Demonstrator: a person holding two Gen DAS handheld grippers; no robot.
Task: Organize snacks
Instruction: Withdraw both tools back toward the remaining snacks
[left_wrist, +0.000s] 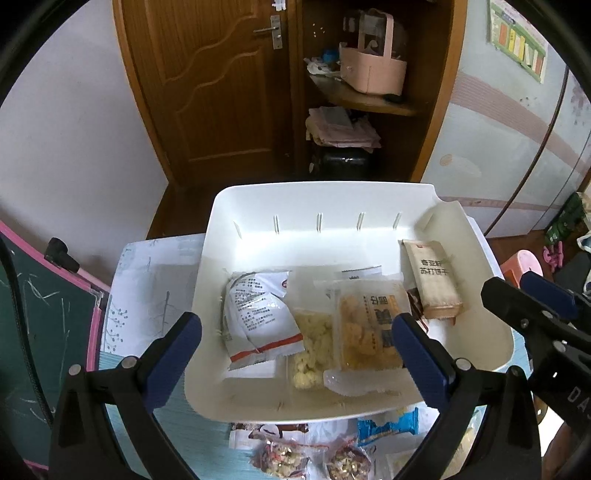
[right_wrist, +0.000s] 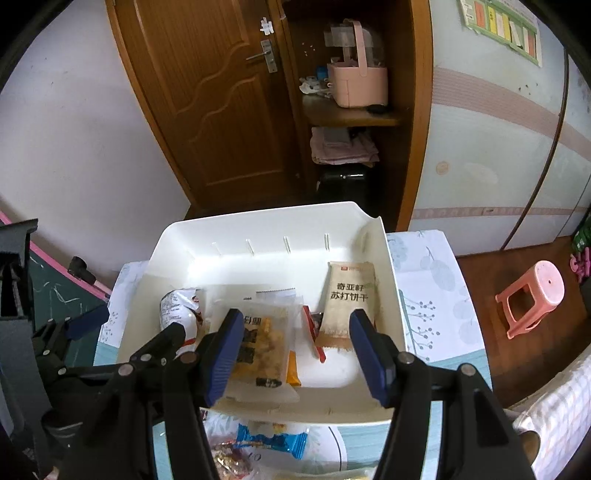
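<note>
1. The table (right_wrist: 424, 280) carries a smooth cloth printed with pale leaves, and a white bin (left_wrist: 369, 199) sits on it; the bin is stiff moulded plastic with rounded corners and slits along its far wall.
2. The left gripper (left_wrist: 295, 354) and right gripper (right_wrist: 295, 350) both hover over the near half of the bin, fingers spread wide and holding nothing.
3. The snacks lie mostly inside the bin. A tan cracker pack (right_wrist: 349, 299) leans at the right; it looks firm and brick-shaped, so a pinch across its narrow sides should hold.
4. A white foil packet (left_wrist: 258, 317) lies crumpled at the left, puffy and likely slippery; its crimped end seam is the safer hold.
5. A clear packet of yellow pastries (left_wrist: 369, 325) and one of pale puffs (left_wrist: 312, 343) lie in the middle, soft, light and probably crushable, best taken by the sealed edge.
6. More snacks wait on the table in front of the bin: a blue wrapper (right_wrist: 273, 441) and nut packets (left_wrist: 280, 456), thin and crinkly.
</note>
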